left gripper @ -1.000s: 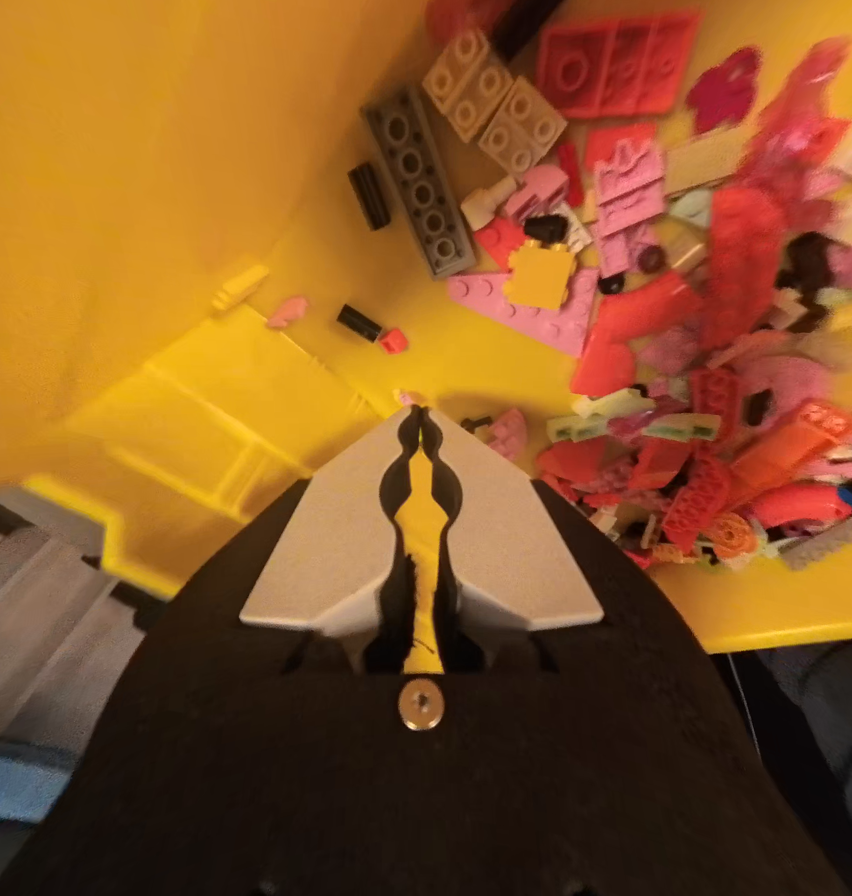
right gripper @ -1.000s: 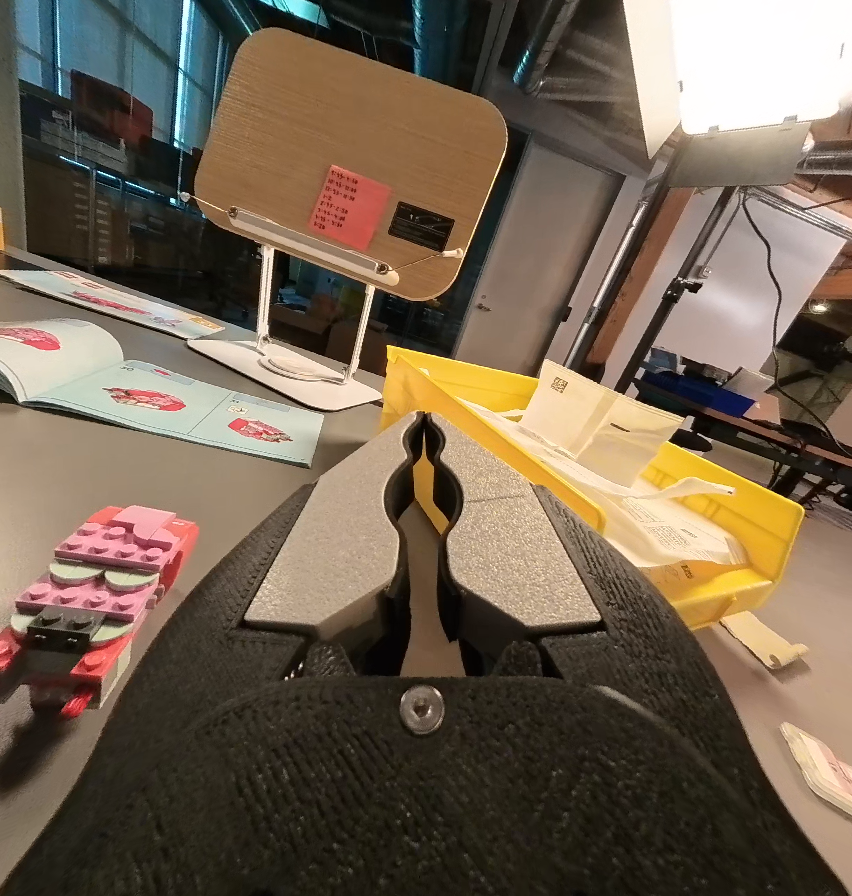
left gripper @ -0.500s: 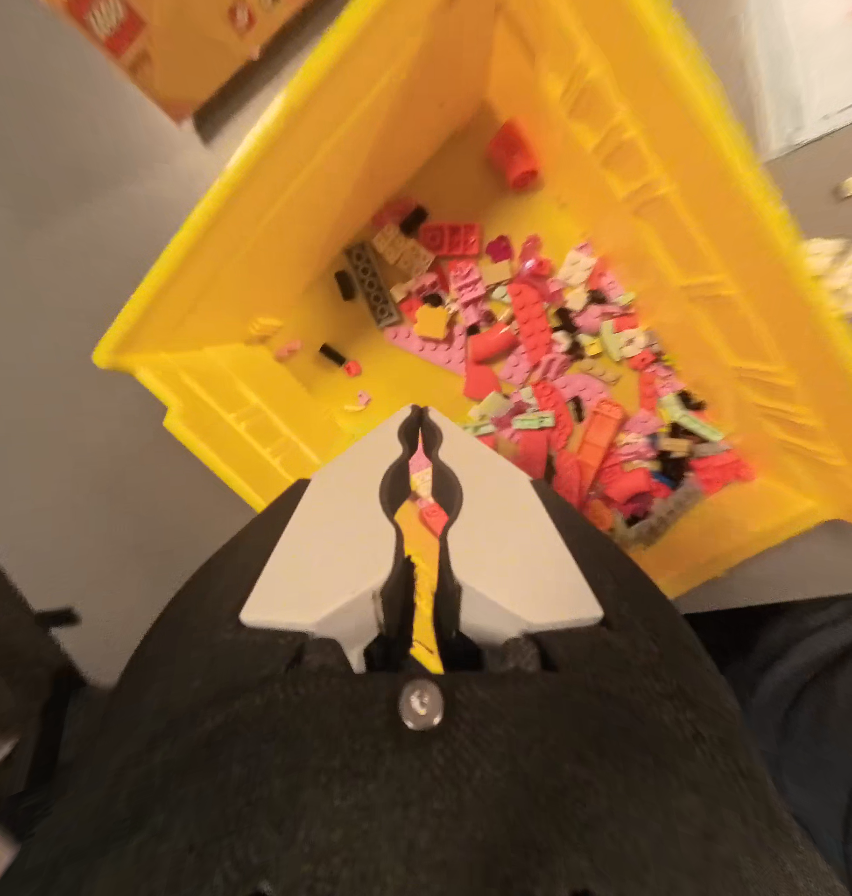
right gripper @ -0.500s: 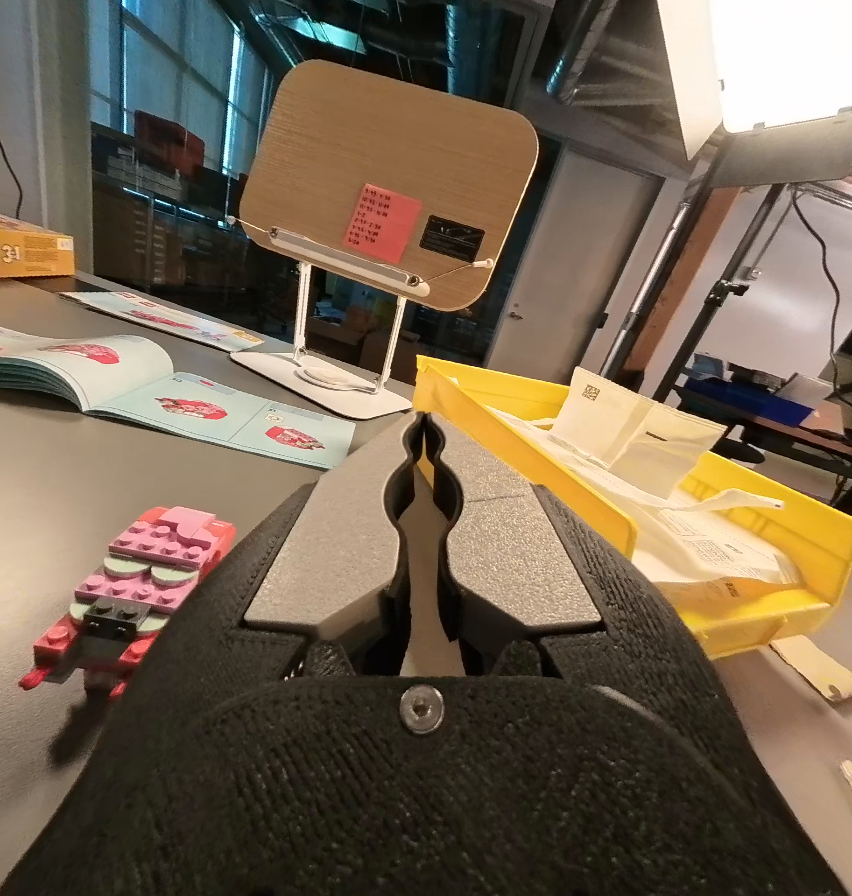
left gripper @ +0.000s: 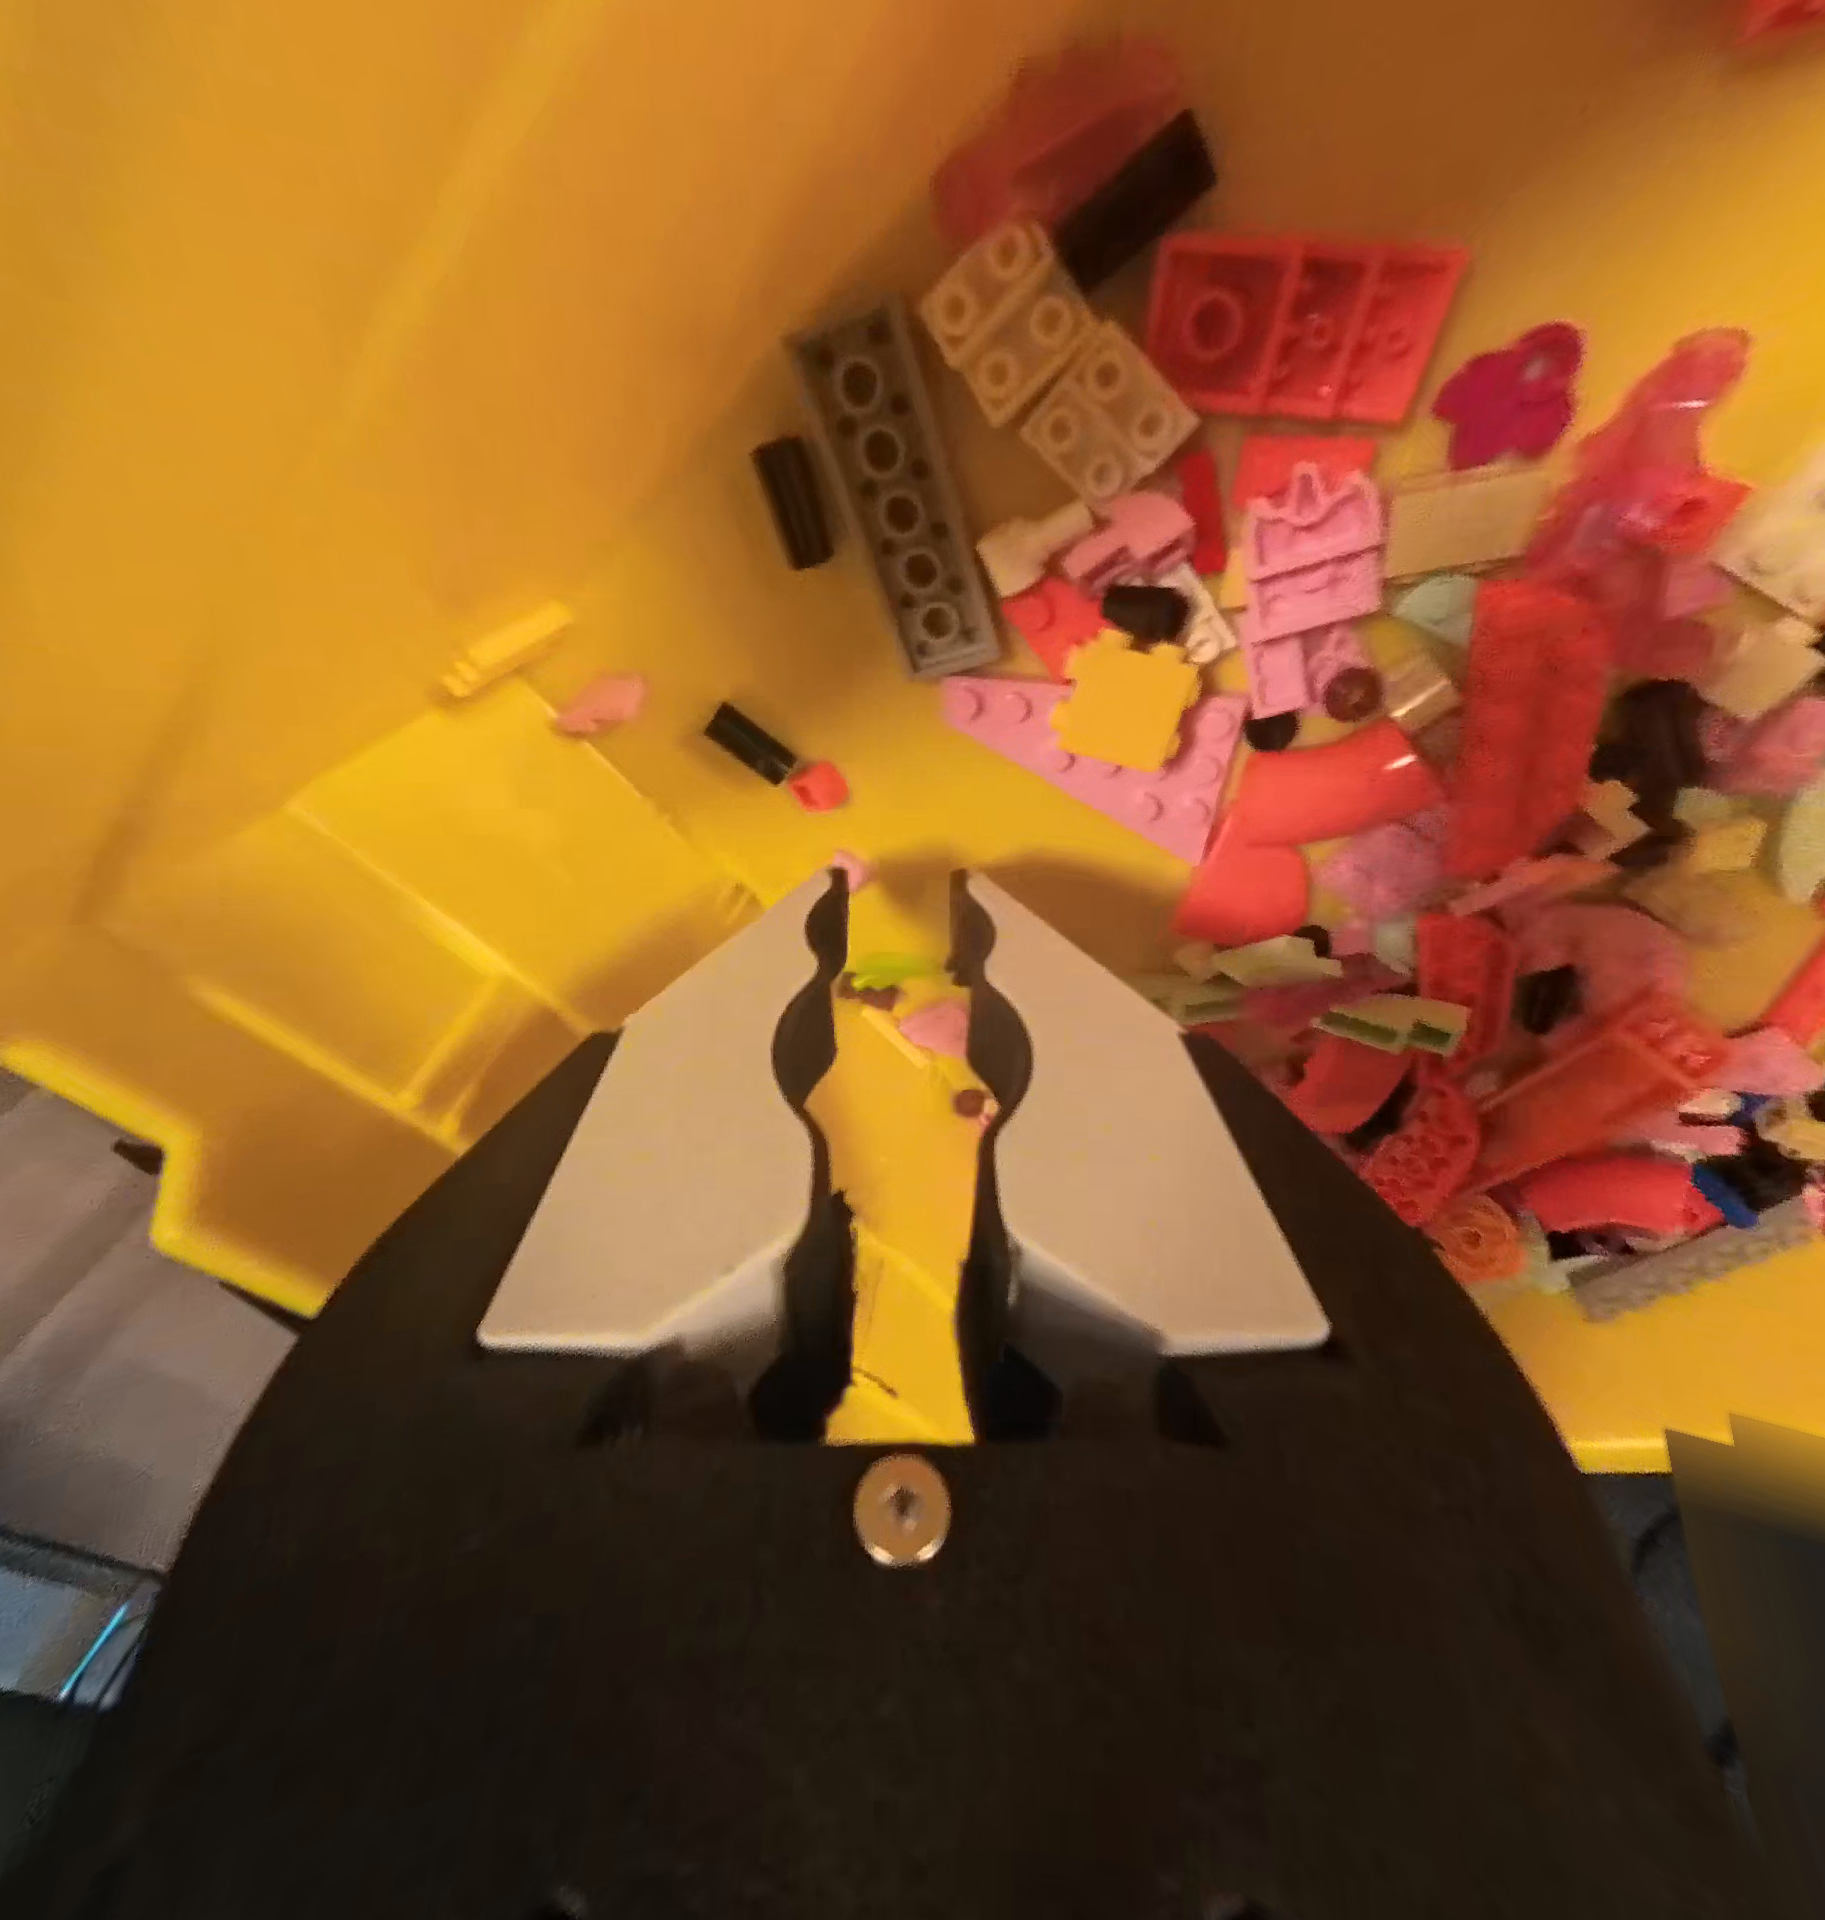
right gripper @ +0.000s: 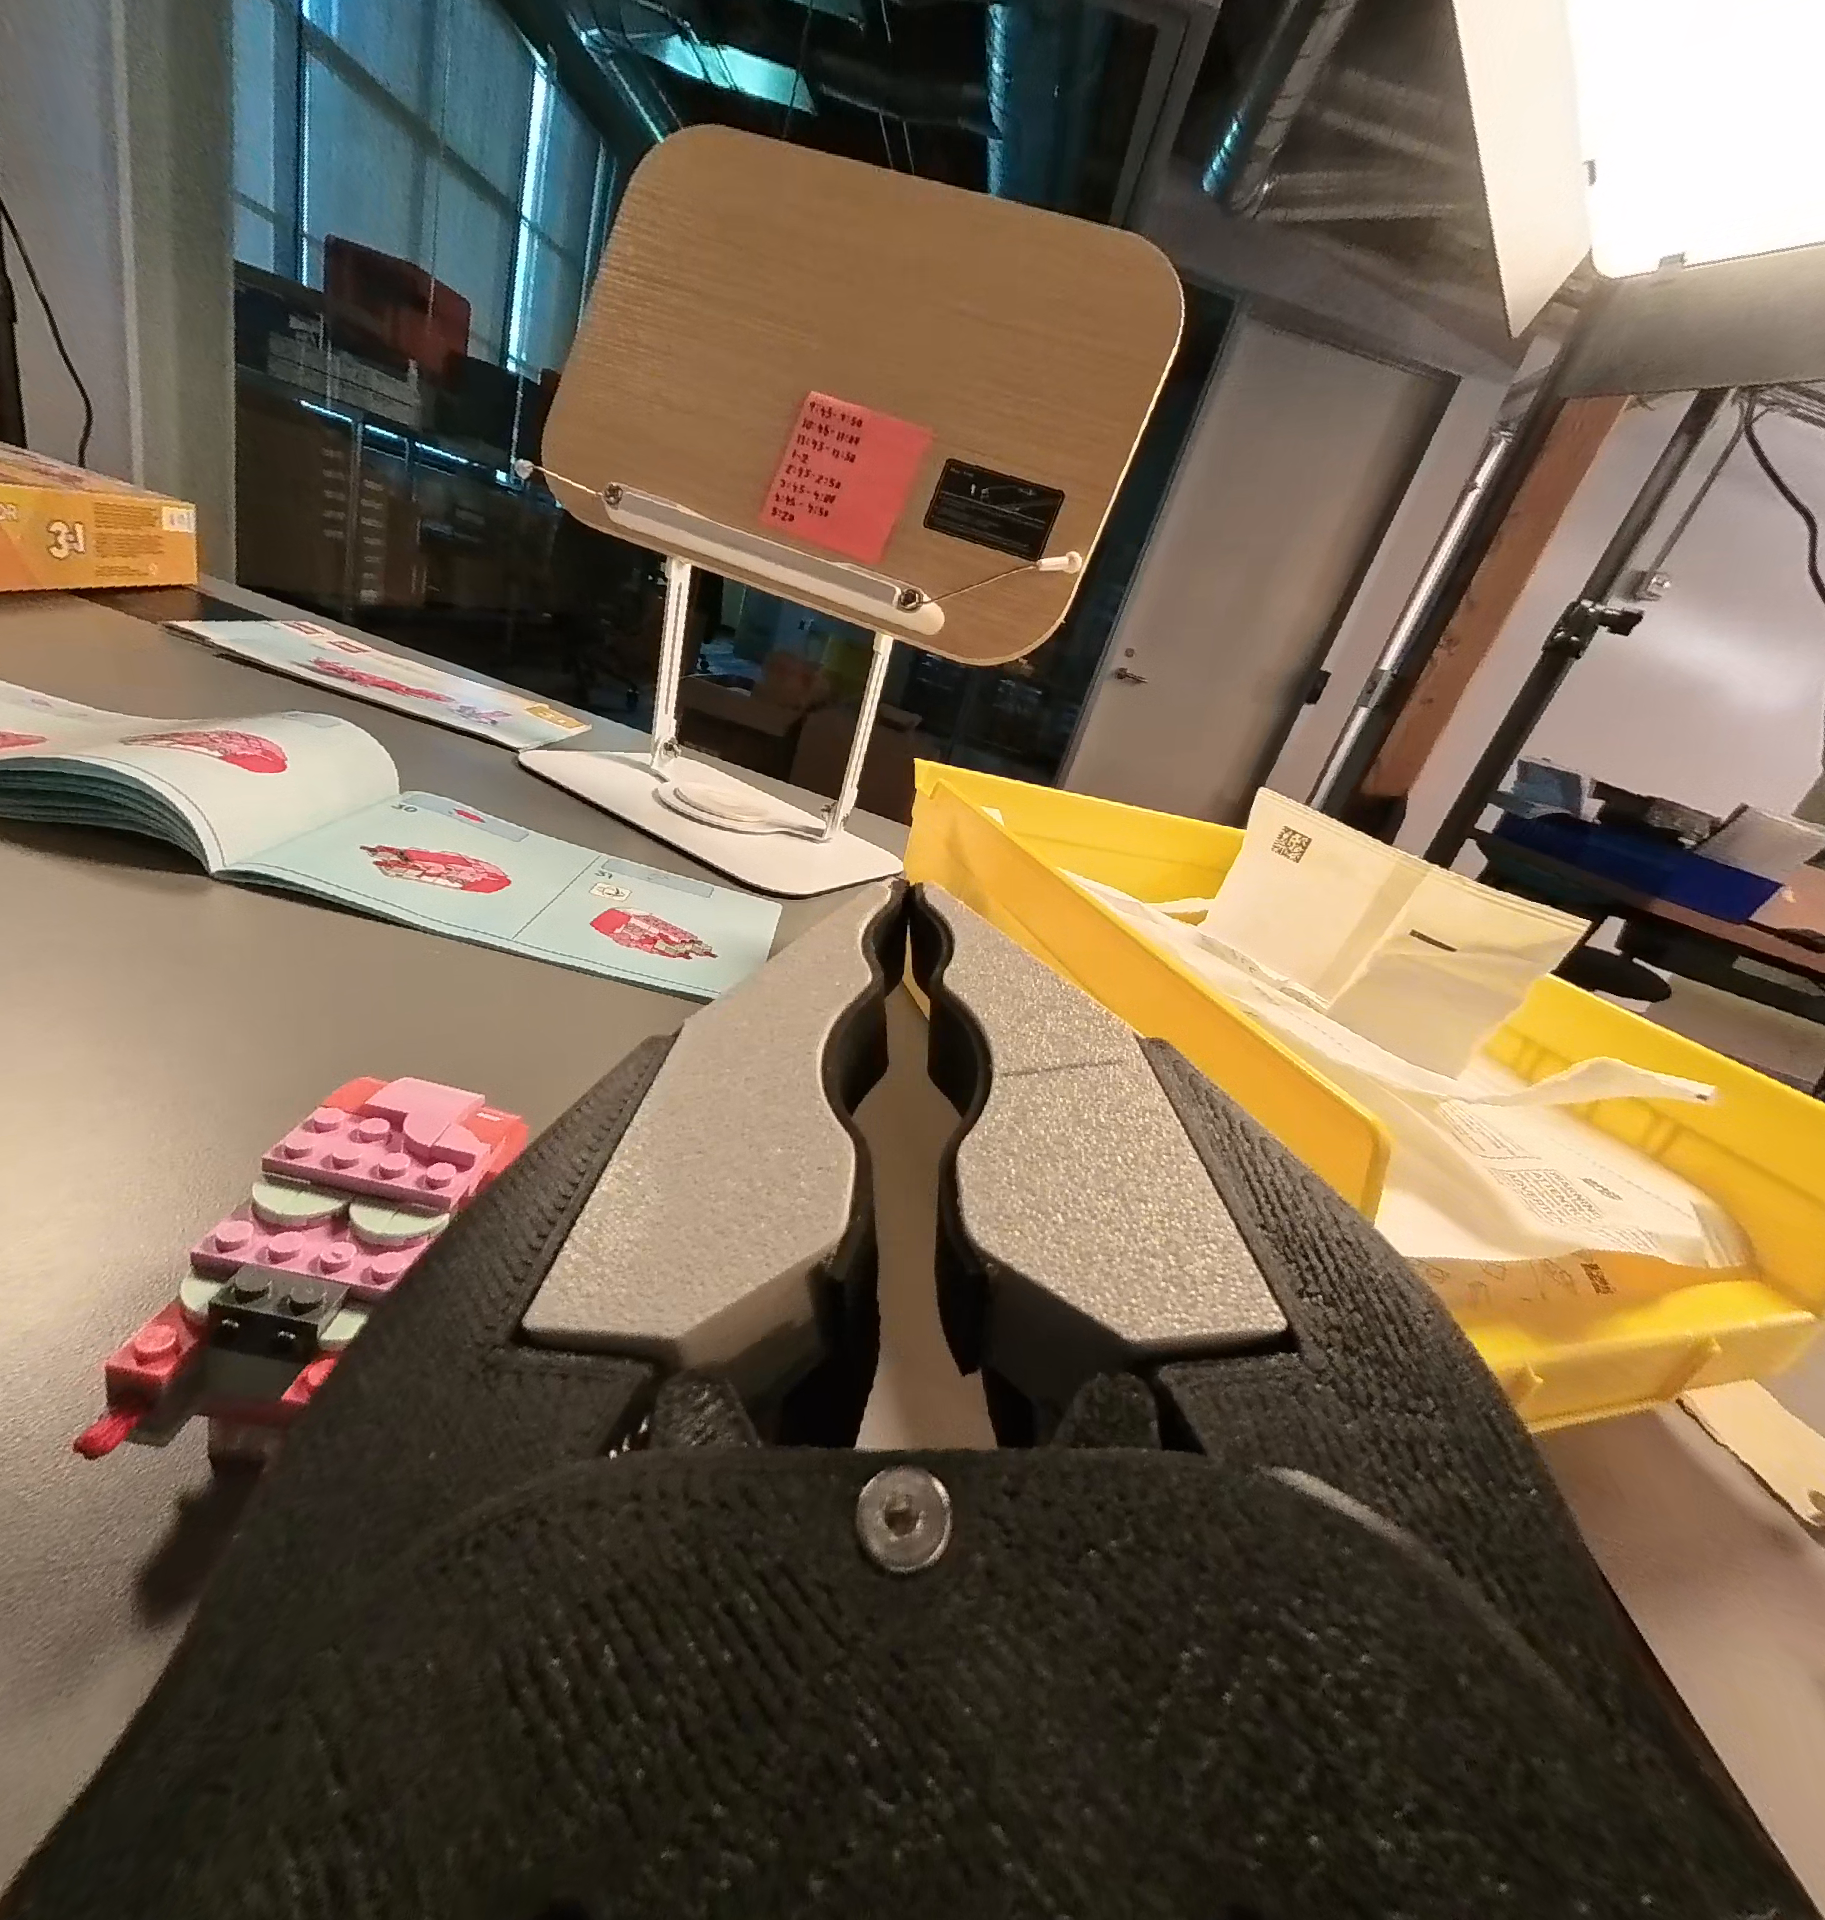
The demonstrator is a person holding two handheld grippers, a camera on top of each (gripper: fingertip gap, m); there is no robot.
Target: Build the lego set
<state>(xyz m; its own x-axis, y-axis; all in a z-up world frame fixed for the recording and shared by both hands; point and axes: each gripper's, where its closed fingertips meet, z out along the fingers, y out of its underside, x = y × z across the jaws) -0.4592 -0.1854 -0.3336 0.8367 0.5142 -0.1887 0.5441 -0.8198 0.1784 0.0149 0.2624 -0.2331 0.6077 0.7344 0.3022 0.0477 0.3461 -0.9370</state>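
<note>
In the left wrist view my left gripper (left gripper: 897, 883) is open and empty, low inside a yellow bin (left gripper: 368, 312). A tiny pink piece (left gripper: 852, 869) lies on the bin floor at its left fingertip. A small green piece (left gripper: 887, 971) and a pink piece (left gripper: 939, 1029) show on the floor between the fingers, untouched. A pile of red, pink and tan bricks (left gripper: 1510, 831) lies to the right, with a grey long plate (left gripper: 897, 499) at its edge. My right gripper (right gripper: 906, 896) is shut with nothing between its tips, above a dark table (right gripper: 264, 1039). A pink and red brick model (right gripper: 316, 1247) stands to its left.
A second yellow bin (right gripper: 1147, 997) with white paper bags (right gripper: 1386, 935) is right of my right gripper. A wooden book stand (right gripper: 856, 395), an open instruction booklet (right gripper: 368, 831) and an orange box (right gripper: 66, 540) sit farther back. Paper scraps (right gripper: 1770, 1455) lie at the right. About 65 cm separates my left fingertips from my right. Between my left fingertips and the grey long plate (left gripper: 897, 499) there is roughly 6 cm.
My left gripper rose high above the bin half a second ago, then came back down near the bin floor, and its jaws opened. My right gripper stayed shut and shifted only slightly.
</note>
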